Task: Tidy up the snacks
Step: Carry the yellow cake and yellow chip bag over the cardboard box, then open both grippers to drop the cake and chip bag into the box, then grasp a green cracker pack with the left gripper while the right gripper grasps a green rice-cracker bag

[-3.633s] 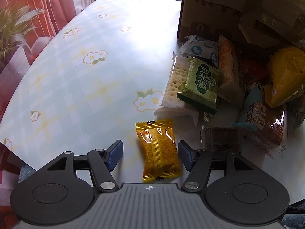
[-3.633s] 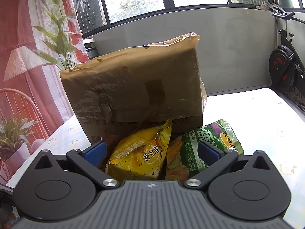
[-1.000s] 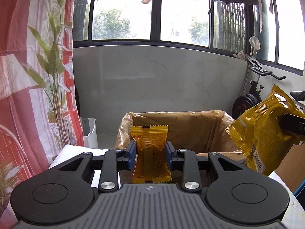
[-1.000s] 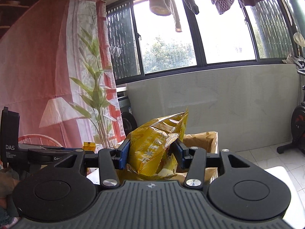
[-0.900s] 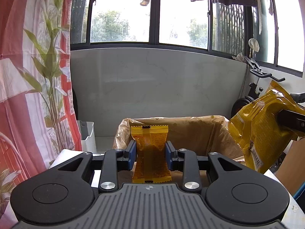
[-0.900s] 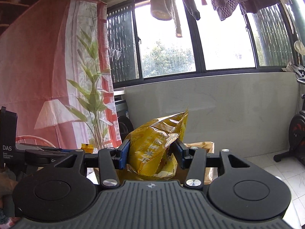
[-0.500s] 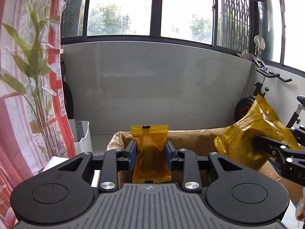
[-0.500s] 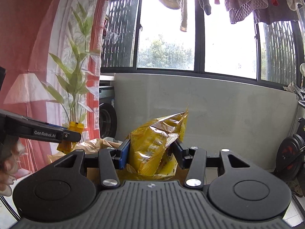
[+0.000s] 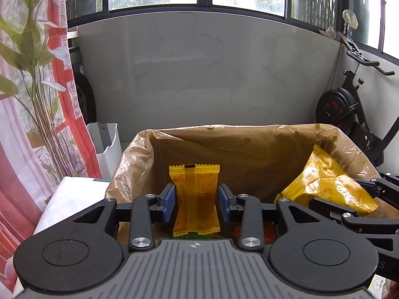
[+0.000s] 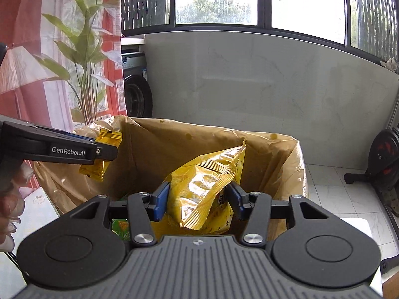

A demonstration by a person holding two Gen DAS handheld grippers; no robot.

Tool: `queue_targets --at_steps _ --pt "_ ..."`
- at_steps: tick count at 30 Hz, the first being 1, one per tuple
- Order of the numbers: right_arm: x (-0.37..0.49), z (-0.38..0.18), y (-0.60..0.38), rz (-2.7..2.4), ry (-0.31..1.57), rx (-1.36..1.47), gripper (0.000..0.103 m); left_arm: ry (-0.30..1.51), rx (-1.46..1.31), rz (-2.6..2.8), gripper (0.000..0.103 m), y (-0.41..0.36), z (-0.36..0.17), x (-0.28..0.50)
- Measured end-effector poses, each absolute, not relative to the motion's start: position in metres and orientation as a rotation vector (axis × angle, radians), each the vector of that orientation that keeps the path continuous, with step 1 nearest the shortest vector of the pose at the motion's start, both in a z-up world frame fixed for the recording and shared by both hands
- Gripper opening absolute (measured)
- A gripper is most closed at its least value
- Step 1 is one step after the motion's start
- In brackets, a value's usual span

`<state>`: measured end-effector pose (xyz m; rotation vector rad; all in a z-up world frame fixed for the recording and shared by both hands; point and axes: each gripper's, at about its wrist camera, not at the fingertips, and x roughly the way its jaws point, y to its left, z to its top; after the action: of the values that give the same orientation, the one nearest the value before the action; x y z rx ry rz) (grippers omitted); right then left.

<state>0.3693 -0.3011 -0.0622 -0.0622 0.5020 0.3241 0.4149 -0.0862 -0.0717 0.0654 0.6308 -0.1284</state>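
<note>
A brown-lined cardboard box [image 9: 224, 144] stands open below both grippers. My left gripper [image 9: 195, 199] hovers over its left part with a small orange-yellow snack packet [image 9: 195, 189] upright between the blue pads; the jaws are opening and the pads stand just off its sides. The right wrist view shows that packet [image 10: 109, 137] at the left gripper's [image 10: 107, 149] tip above the box rim. My right gripper [image 10: 197, 199] holds a large yellow chip bag [image 10: 204, 174] over the box's right part, its jaws starting to open, pads still touching. The chip bag [image 9: 324, 182] shows at right.
Inside the box lies a green snack pack [image 10: 119, 226]. The box stands on a floral table [image 9: 72, 194]. Behind are a white bin [image 9: 107, 144], a washing machine [image 10: 137, 94], an exercise bike [image 9: 349, 104] and a tiled floor. A hand [image 10: 10, 199] grips the left tool.
Both grippers moved forward and tipped down over the box, which now fills the lower view. The left jaws have widened around the small packet. The chip bag has sunk into the box mouth.
</note>
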Motion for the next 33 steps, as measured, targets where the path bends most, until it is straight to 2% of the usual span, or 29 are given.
queue_targets --at_steps 1,3,4,12,20,29,33 --pt "0.37 -0.063 -0.301 0.316 0.508 -0.06 0.054 0.631 0.068 -0.12 0.058 -0.085 -0.072 0.415" --pt "0.371 -0.062 -0.302 0.308 0.526 -0.038 0.069 0.628 0.082 -0.097 0.064 -0.088 -0.072 0.412" --pt "0.371 -0.061 -0.305 0.301 0.534 -0.017 0.072 0.629 0.088 -0.091 0.064 -0.088 -0.072 0.411" --pt "0.346 -0.049 -0.321 0.315 0.5 0.026 0.073 0.636 0.09 -0.093 0.067 -0.08 -0.06 0.389" --pt "0.299 -0.033 -0.347 0.345 0.395 0.064 0.073 0.521 0.046 -0.139 0.068 -0.046 -0.035 0.331" --pt "0.253 -0.06 -0.363 0.303 0.381 0.069 0.073 0.456 -0.02 -0.1 0.07 0.005 -0.05 0.27" --pt "0.25 -0.088 -0.368 0.28 0.456 0.092 0.087 0.477 -0.089 -0.081 0.07 0.021 -0.071 0.255"
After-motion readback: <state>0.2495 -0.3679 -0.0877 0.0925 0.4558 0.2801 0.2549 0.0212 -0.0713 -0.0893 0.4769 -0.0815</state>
